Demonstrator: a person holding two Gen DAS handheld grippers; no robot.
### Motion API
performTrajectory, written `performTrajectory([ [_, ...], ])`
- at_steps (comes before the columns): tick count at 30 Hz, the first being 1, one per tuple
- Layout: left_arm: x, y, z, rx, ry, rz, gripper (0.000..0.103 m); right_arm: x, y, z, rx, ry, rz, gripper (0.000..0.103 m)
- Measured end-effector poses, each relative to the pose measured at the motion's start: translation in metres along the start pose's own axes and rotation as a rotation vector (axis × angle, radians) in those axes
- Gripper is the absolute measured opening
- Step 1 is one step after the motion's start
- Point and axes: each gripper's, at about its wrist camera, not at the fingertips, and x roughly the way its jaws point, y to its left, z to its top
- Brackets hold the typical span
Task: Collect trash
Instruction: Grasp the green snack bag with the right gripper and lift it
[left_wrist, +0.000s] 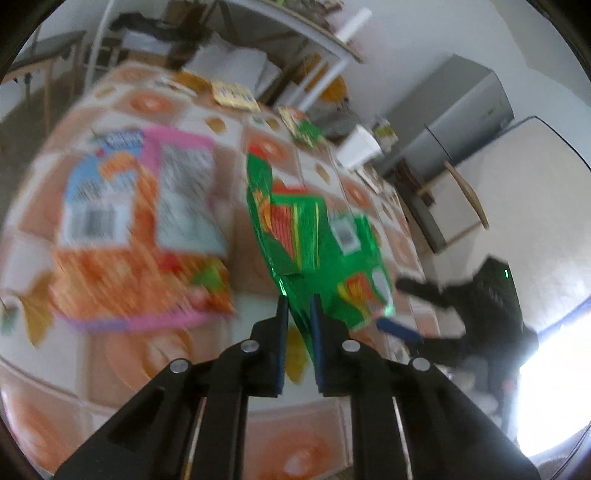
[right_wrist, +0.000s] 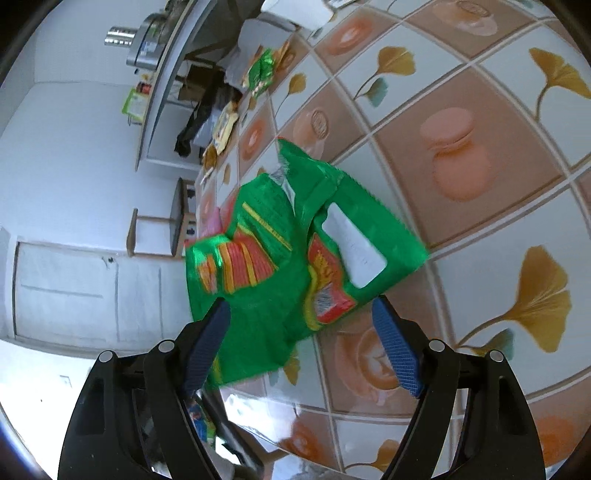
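Note:
A crumpled green snack wrapper (left_wrist: 314, 236) hangs over the patterned tablecloth (left_wrist: 258, 435). My left gripper (left_wrist: 298, 306) is shut on its lower edge and holds it up. The same wrapper (right_wrist: 288, 258) fills the middle of the right wrist view. My right gripper (right_wrist: 301, 314) is open, its blue pads on either side of the wrapper's near end, not touching it. A large pink and orange snack bag (left_wrist: 140, 229) lies flat on the table to the left of the held wrapper.
More wrappers lie further along the table: a green one (left_wrist: 304, 127), a yellow one (left_wrist: 236, 96) and a white cup (left_wrist: 360, 149). In the right wrist view a small green wrapper (right_wrist: 263, 70) and yellow wrappers (right_wrist: 226, 125) lie near the far edge. Shelves and a cabinet stand beyond.

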Motion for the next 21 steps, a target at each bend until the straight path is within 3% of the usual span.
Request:
performTrajectory([
  [4,0.013,-0.011,-0.02,0.009,0.067,-0.036,0.011,-0.007,-0.008,-0.001,0.017,-0.026,0.003,0.076],
  [9,0.024,-0.02,-0.031,0.025,0.109,-0.046,0.011,-0.003,-0.016,-0.008,0.024,-0.004,-0.003,0.065],
  [13,0.025,-0.023,-0.031,0.037,0.118,-0.047,0.011,0.001,-0.019,-0.01,0.018,0.001,0.004,0.049],
  [15,0.025,-0.024,-0.032,0.044,0.12,-0.045,0.011,0.004,-0.021,-0.012,0.014,-0.003,-0.002,0.036],
  [17,0.025,-0.024,-0.032,0.046,0.12,-0.041,0.011,0.004,-0.025,-0.011,0.015,-0.001,-0.01,0.016],
  [21,0.023,-0.023,-0.032,0.053,0.113,-0.044,0.012,0.005,-0.029,-0.011,0.02,0.001,0.0,0.01],
])
